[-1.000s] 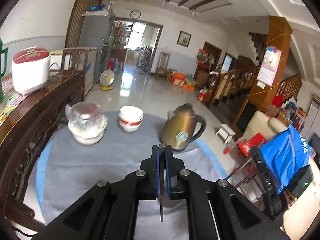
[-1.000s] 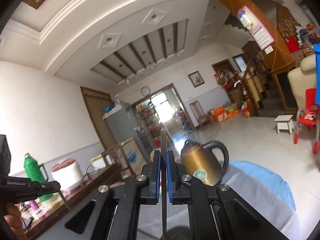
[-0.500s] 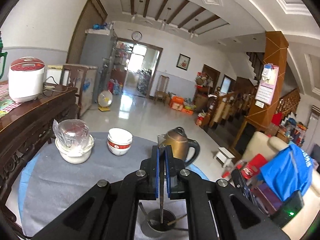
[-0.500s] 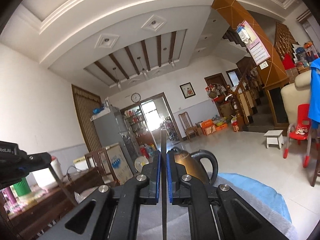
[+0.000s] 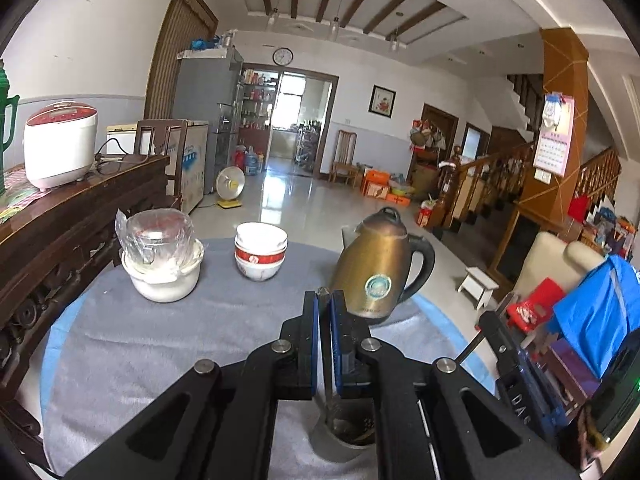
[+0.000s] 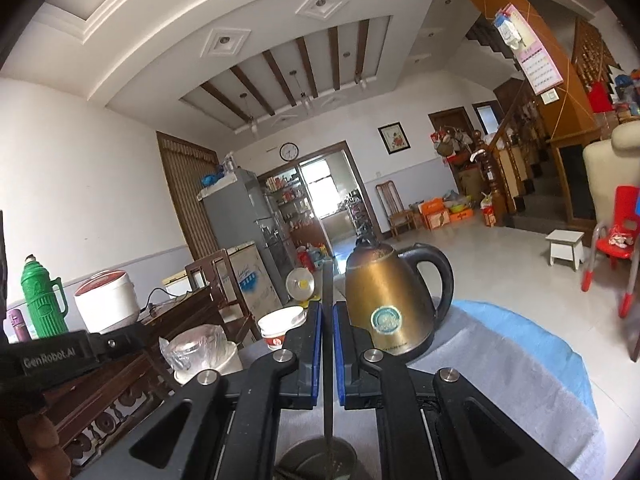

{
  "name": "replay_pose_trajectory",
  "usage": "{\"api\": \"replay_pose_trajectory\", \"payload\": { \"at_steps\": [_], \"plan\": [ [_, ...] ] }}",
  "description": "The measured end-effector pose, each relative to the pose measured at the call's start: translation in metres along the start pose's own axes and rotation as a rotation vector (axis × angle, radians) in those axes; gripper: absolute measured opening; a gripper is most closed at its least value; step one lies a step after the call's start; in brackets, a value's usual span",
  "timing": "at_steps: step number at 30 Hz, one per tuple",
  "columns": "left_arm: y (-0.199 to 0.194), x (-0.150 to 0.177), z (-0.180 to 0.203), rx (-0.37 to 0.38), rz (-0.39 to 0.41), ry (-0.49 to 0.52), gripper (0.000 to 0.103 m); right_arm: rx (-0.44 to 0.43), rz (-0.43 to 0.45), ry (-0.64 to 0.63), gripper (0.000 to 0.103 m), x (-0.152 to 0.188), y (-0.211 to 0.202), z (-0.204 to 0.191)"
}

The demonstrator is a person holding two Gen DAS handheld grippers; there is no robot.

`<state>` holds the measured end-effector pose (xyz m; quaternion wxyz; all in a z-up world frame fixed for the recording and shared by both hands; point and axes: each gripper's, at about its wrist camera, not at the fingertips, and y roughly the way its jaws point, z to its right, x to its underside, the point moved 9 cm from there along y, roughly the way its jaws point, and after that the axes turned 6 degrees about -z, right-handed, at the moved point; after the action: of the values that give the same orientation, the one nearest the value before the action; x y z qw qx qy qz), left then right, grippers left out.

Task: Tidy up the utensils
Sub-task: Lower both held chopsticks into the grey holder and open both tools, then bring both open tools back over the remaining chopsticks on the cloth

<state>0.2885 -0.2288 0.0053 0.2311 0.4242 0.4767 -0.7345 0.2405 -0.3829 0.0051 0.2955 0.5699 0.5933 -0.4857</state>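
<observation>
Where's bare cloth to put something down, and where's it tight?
Free: the grey cloth in front of the pot and bowls, left of the left tongs. Tight: around the cup under both tongs, by the kettle.

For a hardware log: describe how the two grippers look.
Both the left gripper and the right gripper have matte black angular bodies with cut-out windows, silver round bolts at the joints, and blue pads lining the fingers. The left gripper's side reads "GenRobot.AI". No cables or sleeves show.

Both wrist cameras are looking forward along their fingers, close over the counter [image 5: 168, 344], sharing the kettle [image 5: 376, 272] [image 6: 384, 300].
</observation>
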Motion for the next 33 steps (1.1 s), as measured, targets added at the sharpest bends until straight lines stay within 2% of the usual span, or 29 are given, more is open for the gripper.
{"api": "replay_pose_trajectory", "payload": {
  "at_steps": [4,5,6,7,8,17,23,25,26,27,28,30,33],
  "plan": [
    [-0.013,0.005,-0.005,-0.029,0.013,0.026,0.009,-0.026,-0.027,0.011,0.008,0.003,-0.008,0.0],
    [-0.016,0.005,-0.006,-0.034,0.016,0.032,0.012,-0.027,-0.031,0.011,0.008,0.003,-0.01,0.0],
    [-0.022,0.006,-0.008,-0.04,0.016,0.039,0.018,-0.031,-0.036,0.012,0.008,0.003,-0.012,0.0],
    [-0.025,0.007,-0.01,-0.042,0.016,0.04,0.036,-0.037,-0.046,0.019,0.008,0.004,-0.015,0.0],
    [-0.032,0.008,-0.013,-0.044,0.024,0.032,0.048,-0.041,-0.054,0.028,0.008,0.003,-0.017,0.001],
    [-0.085,0.016,-0.039,-0.11,0.072,0.026,0.067,-0.08,-0.041,0.107,0.009,-0.005,-0.053,0.003],
    [-0.109,0.031,-0.063,-0.178,0.063,0.023,0.072,-0.117,-0.027,0.089,0.01,-0.01,-0.083,-0.014],
    [-0.113,0.038,-0.074,-0.201,0.047,0.02,0.072,-0.133,-0.02,0.072,0.018,-0.01,-0.093,-0.022],
    [-0.114,0.043,-0.081,-0.212,0.034,0.012,0.072,-0.141,-0.013,0.068,0.033,-0.011,-0.099,-0.026],
    [-0.116,0.046,-0.087,-0.219,0.023,0.004,0.072,-0.151,-0.008,0.066,0.063,-0.01,-0.105,-0.03],
    [-0.117,0.05,-0.096,-0.226,0.008,-0.011,0.072,-0.173,0.01,0.062,0.076,-0.01,-0.113,-0.035],
    [-0.117,0.057,-0.11,-0.246,-0.018,-0.029,0.072,-0.19,0.049,0.03,0.078,-0.01,-0.127,-0.044],
    [-0.119,0.07,-0.132,-0.274,-0.053,-0.054,0.072,-0.218,0.052,-0.018,0.076,-0.003,-0.138,-0.057]
  ]
}}
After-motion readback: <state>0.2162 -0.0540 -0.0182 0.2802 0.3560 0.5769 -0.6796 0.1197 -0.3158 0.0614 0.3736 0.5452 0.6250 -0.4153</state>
